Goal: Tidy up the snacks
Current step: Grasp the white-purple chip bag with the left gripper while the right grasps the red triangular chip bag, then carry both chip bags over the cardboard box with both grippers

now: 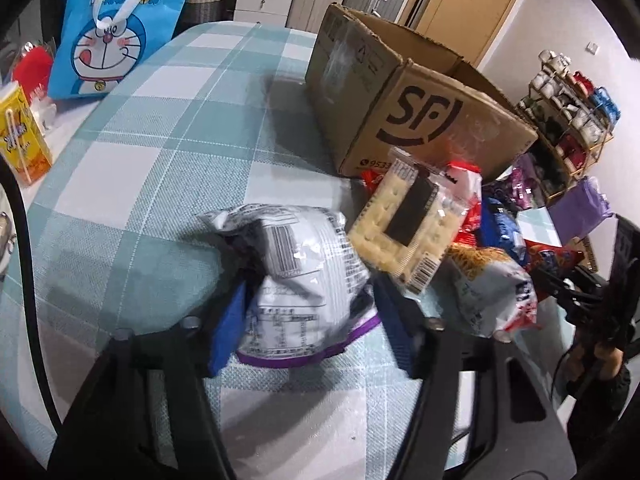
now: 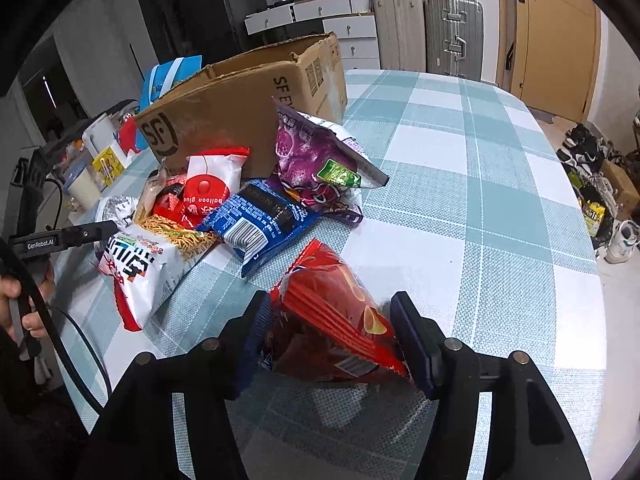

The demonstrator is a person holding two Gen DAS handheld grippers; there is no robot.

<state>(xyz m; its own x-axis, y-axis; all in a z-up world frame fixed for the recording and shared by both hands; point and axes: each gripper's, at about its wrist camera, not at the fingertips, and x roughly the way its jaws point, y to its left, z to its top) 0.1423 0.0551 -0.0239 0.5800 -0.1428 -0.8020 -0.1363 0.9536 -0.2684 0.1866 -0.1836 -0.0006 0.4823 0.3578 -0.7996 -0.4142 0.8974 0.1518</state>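
My left gripper point(image 1: 308, 304) and right gripper point(image 2: 332, 340) straddle a silver bag point(image 1: 296, 276) and a red bag point(image 2: 332, 320), fingers apart; most snacks sit unsorted beside the cardboard box point(image 2: 240, 108).

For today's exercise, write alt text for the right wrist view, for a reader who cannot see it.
The right gripper straddles a red snack bag lying on a teal checked tablecloth, its blue pads beside the bag without clearly pressing it. Behind lies a pile of snack packets in front of an open cardboard box.
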